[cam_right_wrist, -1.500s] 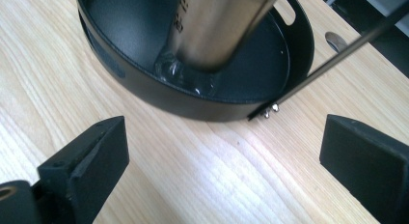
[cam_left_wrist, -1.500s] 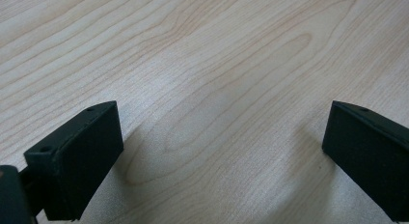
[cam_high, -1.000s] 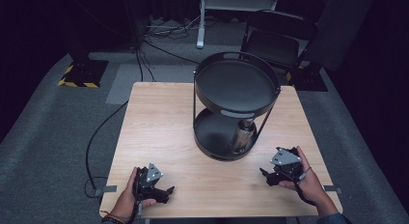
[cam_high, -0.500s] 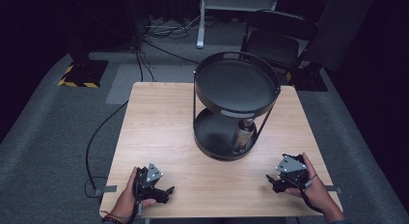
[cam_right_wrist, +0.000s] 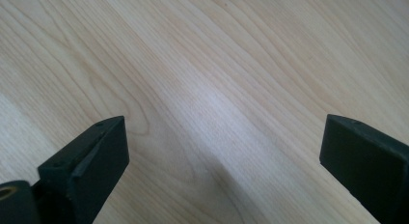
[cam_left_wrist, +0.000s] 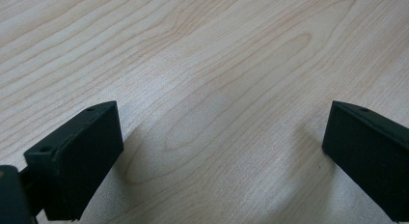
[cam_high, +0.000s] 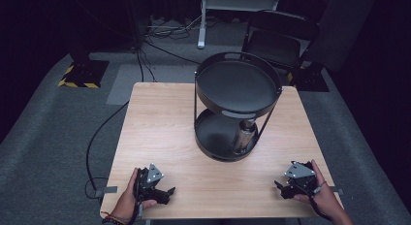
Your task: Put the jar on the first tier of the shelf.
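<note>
A black two-tier round tray stand [cam_high: 237, 84] rises at the back middle of the wooden table [cam_high: 160, 123]. On its lower tier stands a metal cylinder [cam_high: 243, 136], like a shaker or cup. My left gripper [cam_high: 167, 193] rests on the table near the front left corner, held by a hand, open, with bare wood between its jaws [cam_left_wrist: 217, 151]. My right gripper [cam_high: 281, 188] lies near the front right corner, also open over bare wood [cam_right_wrist: 222, 151]. Both sit well in front of the stand.
A black cable [cam_high: 99, 137] trails off the table's left side to the floor. A dark chair [cam_high: 278, 40] stands behind the table. A yellow-and-black striped base [cam_high: 80, 72] sits on the grey carpet at the back left.
The right gripper has drawn back towards the front right corner of the table and lowered. The left gripper has stayed put.
</note>
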The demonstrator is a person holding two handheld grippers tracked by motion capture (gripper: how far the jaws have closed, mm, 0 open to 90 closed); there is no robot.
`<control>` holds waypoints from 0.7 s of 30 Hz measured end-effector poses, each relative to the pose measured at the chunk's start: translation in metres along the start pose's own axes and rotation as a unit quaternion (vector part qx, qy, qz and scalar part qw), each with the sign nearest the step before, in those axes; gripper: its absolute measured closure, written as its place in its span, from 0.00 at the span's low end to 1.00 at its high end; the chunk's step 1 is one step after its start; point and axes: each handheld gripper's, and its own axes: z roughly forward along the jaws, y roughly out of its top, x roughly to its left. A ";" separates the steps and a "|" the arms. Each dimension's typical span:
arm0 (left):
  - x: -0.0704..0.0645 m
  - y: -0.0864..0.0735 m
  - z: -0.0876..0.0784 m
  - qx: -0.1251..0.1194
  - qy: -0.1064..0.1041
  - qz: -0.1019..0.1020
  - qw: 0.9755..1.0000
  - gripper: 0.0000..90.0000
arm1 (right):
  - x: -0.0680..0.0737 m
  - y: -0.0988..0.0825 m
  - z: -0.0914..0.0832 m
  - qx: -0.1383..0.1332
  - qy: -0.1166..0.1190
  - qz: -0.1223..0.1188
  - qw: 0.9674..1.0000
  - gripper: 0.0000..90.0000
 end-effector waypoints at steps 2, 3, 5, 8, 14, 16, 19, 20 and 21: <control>0.000 0.000 0.000 0.000 0.000 0.000 1.000 0.00 | -0.001 -0.004 0.000 0.001 0.003 0.006 1.000 0.04; 0.000 0.000 0.000 0.000 0.000 0.000 1.000 0.00 | -0.001 -0.006 -0.001 0.000 0.004 0.011 1.000 0.04; 0.000 0.000 0.000 0.000 0.000 0.000 1.000 0.00 | -0.003 -0.010 -0.001 -0.001 0.005 0.019 1.000 0.04; 0.000 0.000 0.000 0.000 0.000 0.000 1.000 0.00 | -0.005 -0.016 -0.002 -0.001 0.009 0.032 0.999 0.04; 0.000 0.000 0.000 0.000 0.000 0.000 1.000 0.00 | -0.008 -0.030 -0.003 -0.003 0.021 0.064 0.998 0.04; 0.000 0.000 0.000 0.000 0.000 0.000 1.000 0.00 | -0.009 -0.034 -0.003 -0.002 0.025 0.073 0.997 0.03; 0.000 0.000 0.000 0.000 0.000 0.000 1.000 0.00 | -0.011 -0.040 -0.003 -0.008 0.033 0.093 0.995 0.03; 0.000 0.000 0.000 0.000 0.000 0.000 1.000 0.00 | -0.011 -0.041 -0.003 -0.010 0.034 0.097 0.995 0.02; 0.000 0.000 0.000 0.000 0.000 0.000 1.000 0.00 | -0.012 -0.043 -0.003 -0.011 0.035 0.103 0.994 0.02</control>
